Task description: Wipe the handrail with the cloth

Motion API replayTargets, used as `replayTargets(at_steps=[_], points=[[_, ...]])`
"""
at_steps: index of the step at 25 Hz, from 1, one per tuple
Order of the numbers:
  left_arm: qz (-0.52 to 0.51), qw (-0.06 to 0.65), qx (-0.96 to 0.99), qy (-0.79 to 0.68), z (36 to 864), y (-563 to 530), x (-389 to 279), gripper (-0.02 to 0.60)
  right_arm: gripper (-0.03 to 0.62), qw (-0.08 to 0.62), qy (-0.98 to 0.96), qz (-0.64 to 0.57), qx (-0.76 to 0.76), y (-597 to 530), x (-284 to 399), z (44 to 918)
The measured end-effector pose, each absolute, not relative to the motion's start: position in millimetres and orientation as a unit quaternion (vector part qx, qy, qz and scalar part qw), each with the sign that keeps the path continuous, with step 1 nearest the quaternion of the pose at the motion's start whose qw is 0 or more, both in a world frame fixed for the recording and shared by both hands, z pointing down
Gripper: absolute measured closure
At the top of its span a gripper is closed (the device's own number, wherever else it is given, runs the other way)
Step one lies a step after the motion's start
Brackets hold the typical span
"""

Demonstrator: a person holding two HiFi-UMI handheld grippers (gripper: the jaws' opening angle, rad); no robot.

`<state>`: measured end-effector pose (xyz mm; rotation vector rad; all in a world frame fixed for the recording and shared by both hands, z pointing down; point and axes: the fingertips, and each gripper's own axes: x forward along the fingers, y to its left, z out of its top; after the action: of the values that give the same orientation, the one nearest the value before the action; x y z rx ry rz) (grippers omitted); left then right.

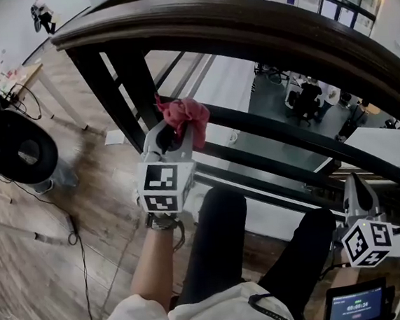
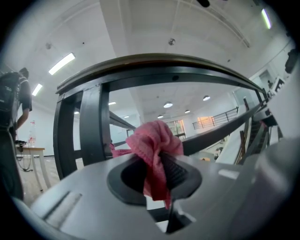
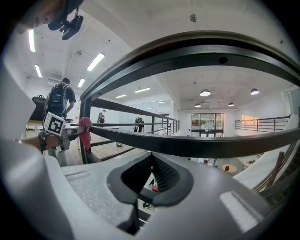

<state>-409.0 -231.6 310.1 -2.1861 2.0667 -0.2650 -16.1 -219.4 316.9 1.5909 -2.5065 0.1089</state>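
My left gripper (image 2: 157, 165) has its jaws clamped on a bunched pink-red woven cloth (image 2: 153, 140) that bulges out ahead of them; the dark curved wooden handrail (image 2: 164, 63) arches above the jaws, apart from the cloth; my right gripper (image 3: 152, 172) has its jaws together, empty. I judge that rubbing friction could tug the cloth loose and drop it between the black bars (image 2: 91, 126).

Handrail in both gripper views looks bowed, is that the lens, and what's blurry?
Left gripper view: handrail arches from wide-angle distortion, pink cloth sharp. Right gripper view: same bowing, dark vignetted corners. Head view: floor at left smeared.
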Motion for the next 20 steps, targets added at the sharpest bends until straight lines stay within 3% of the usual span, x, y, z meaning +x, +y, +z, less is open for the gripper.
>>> replayTargets(at_steps=[13,20], points=[[-0.103,0.061,-0.692,0.712,309.3,-230.8,-470.6,0.505,0.591,0.094,-0.847,0.028,0.522,-222.8,-41.0,309.0],[-0.116,0.133,-0.674,0.717,288.9,-230.6,-472.8,0.505,0.591,0.091,-0.851,0.026,0.517,-220.3,-47.0,310.4]])
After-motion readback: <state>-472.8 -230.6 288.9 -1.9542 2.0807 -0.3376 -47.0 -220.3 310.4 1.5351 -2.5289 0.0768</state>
